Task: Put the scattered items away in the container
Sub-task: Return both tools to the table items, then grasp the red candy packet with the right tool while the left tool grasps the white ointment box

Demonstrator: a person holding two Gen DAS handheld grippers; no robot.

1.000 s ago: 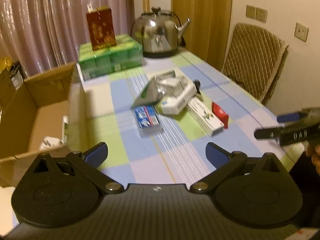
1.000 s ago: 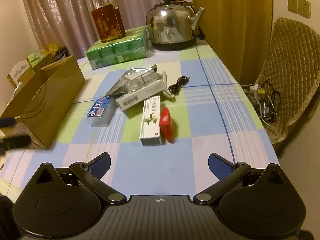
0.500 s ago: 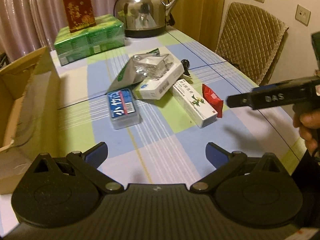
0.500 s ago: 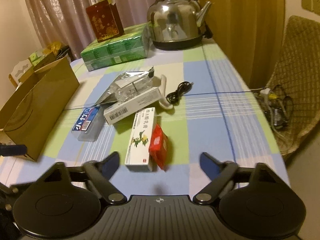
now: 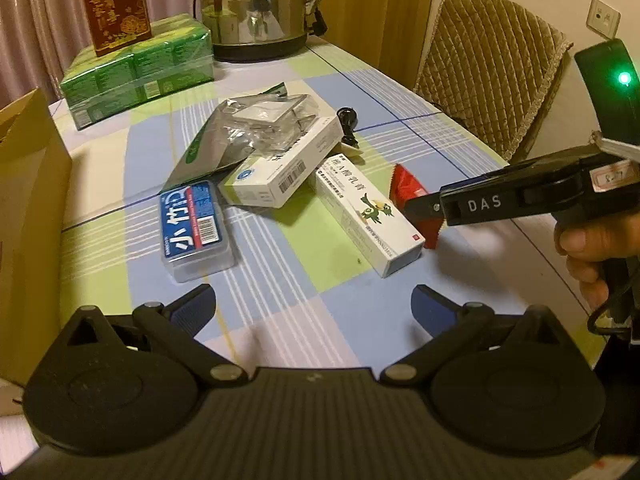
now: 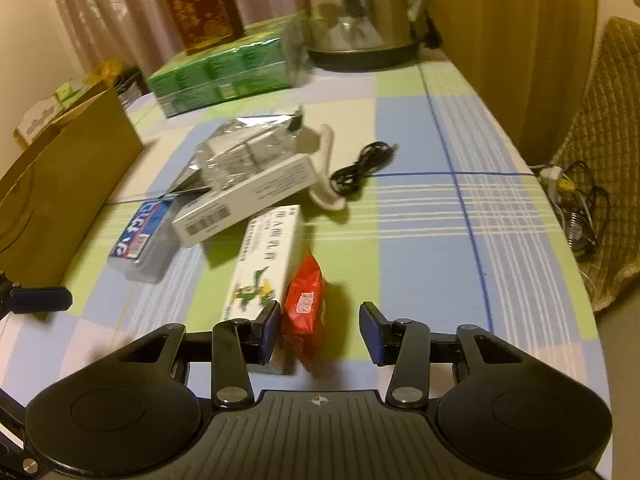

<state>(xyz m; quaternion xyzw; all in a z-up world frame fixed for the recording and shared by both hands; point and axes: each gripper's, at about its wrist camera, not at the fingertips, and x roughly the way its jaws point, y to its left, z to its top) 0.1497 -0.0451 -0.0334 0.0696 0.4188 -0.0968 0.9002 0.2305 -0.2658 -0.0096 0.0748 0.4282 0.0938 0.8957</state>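
A red packet point(image 6: 306, 304) lies on the checked tablecloth point(image 6: 420, 264) beside a long white box with a green figure point(image 6: 264, 256). My right gripper point(image 6: 318, 330) is open, its jaws on either side of the packet's near end; it also shows in the left wrist view point(image 5: 424, 204), over the red packet point(image 5: 408, 186). A blue-labelled clear case point(image 5: 192, 228), a white barcode box point(image 5: 284, 172), a clear plastic bag point(image 5: 256, 124) and a black cable point(image 6: 362, 166) lie scattered. My left gripper point(image 5: 314, 304) is open and empty, near the case. The cardboard box point(image 5: 28, 216) stands at left.
A steel kettle point(image 5: 256, 8) and a green wrapped pack point(image 5: 136, 68) with a red box point(image 5: 116, 4) on it stand at the table's far end. A quilted chair point(image 5: 488, 64) stands to the right. Cables lie on the floor point(image 6: 576, 204).
My right gripper has moved forward and down to the red packet, and its jaws have narrowed around it. My left gripper has swung right and closer to the scattered items.
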